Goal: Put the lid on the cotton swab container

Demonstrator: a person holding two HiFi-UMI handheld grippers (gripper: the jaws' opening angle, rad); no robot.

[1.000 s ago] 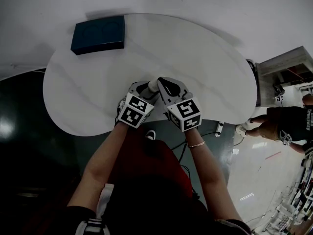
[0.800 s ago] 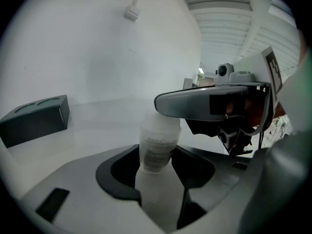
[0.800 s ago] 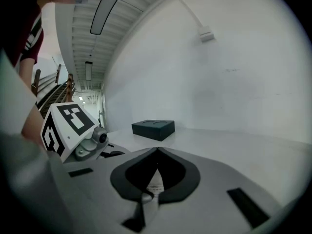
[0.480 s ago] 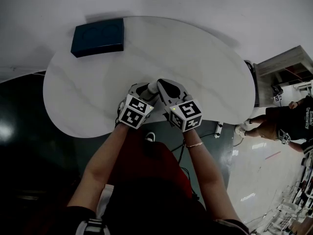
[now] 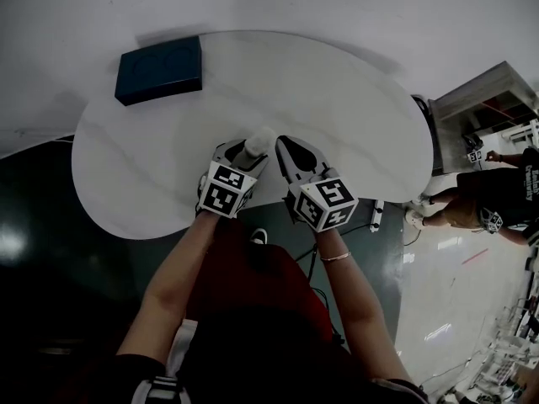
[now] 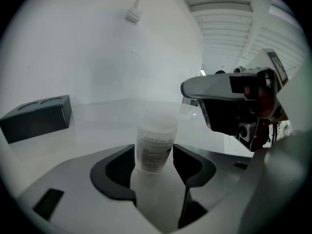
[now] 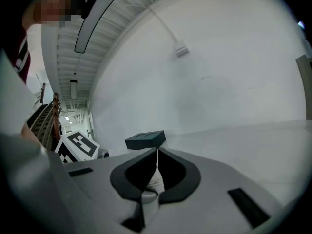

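Since the earlier frame, the right gripper point(image 5: 282, 144) is sitting farther right, just beside the cotton swab container point(image 5: 258, 140) and no longer over it. Its jaws are resting pressed together, with only a thin slit between the tips. The left gripper point(image 6: 153, 151) is clasping the container upright by its labelled body, low in the centre of the left gripper view, with the lid point(image 6: 157, 122) sitting on top. A dark blue box point(image 5: 158, 68) is lying at the upper left of the white table point(image 5: 354, 99).

Box point(image 5: 159, 66) on table point(image 5: 354, 108), behind container point(image 5: 255, 145)
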